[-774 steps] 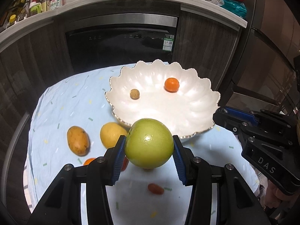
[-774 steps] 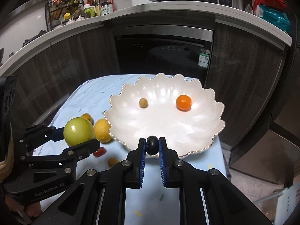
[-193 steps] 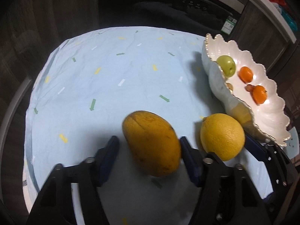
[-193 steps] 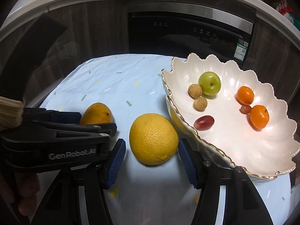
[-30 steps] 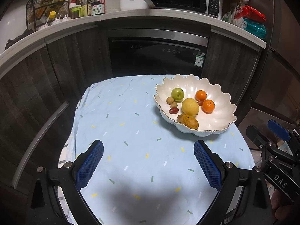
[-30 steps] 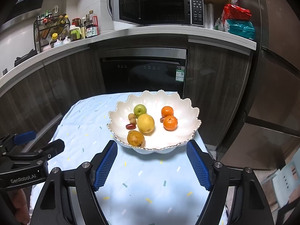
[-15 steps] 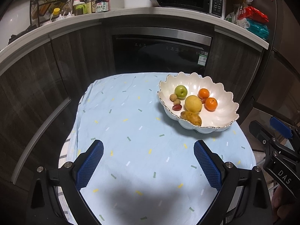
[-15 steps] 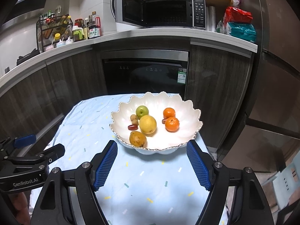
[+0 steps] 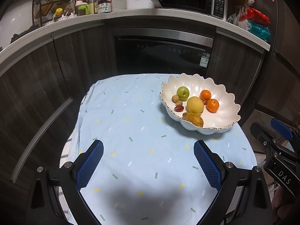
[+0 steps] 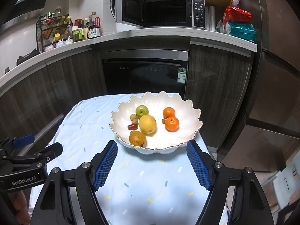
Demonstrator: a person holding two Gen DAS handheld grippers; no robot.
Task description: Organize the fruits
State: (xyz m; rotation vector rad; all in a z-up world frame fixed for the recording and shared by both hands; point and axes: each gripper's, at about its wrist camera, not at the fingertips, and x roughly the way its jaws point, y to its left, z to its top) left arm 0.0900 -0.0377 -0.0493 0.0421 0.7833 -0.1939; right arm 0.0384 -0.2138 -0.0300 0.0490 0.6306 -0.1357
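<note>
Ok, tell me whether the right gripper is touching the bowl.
Apart. The right wrist view shows the right gripper wide open, with blue tablecloth visible between its fingertips and the white bowl.

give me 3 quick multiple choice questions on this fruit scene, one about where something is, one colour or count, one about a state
1. Where is the mango?
A. on the cloth
B. in the bowl, near its front rim
C. in the left gripper

2. How many orange tangerines are in the bowl?
A. two
B. four
C. none

3. What state is the right gripper in?
A. shut on a fruit
B. open and empty
C. shut and empty

Answers:
1. B, the mango lies inside the bowl by the near edge.
2. A, one tangerine sits in front of another.
3. B, its blue pads stand wide apart with only the tablecloth between them.
</note>
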